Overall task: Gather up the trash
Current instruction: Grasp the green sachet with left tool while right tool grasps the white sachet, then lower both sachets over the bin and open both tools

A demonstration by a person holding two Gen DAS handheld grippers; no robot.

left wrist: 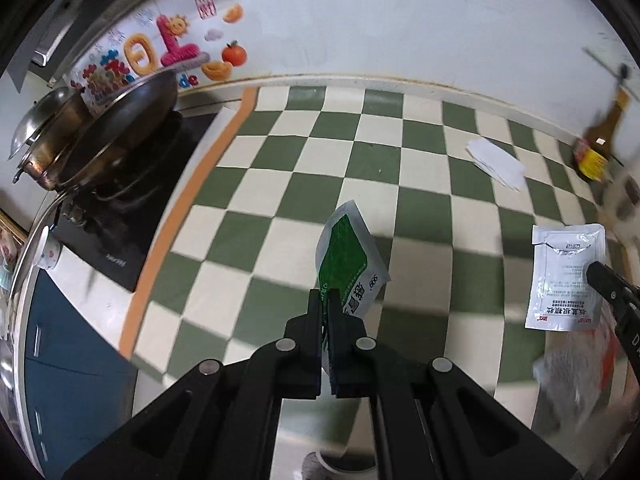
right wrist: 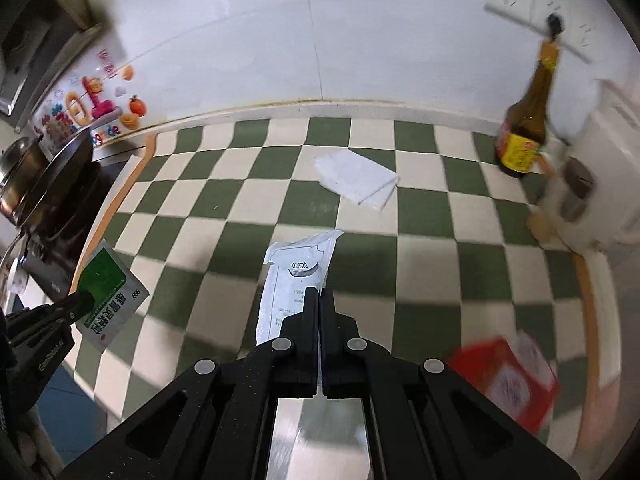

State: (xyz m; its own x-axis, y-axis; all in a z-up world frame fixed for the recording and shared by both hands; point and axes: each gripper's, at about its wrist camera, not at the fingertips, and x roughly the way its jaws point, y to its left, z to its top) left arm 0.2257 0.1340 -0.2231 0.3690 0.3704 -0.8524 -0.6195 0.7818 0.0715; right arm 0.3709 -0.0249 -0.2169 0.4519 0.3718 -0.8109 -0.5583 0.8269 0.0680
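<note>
Left claw (left wrist: 325,300) pinches a green sachet (left wrist: 346,264) and right claw (right wrist: 319,300) pinches a white sachet (right wrist: 294,276), both lifted above the checkered bench (right wrist: 420,216), likely for binning, with folded tissue (right wrist: 356,178) lying beyond them.

- You are seeing two sachets: green sachet (left wrist: 347,264), white sachet (right wrist: 295,280).
- One folded tissue (right wrist: 357,179) is lying beside one brown bottle (right wrist: 525,124).
- One red packet (right wrist: 510,384) is lying nearer you than that bottle.
</note>
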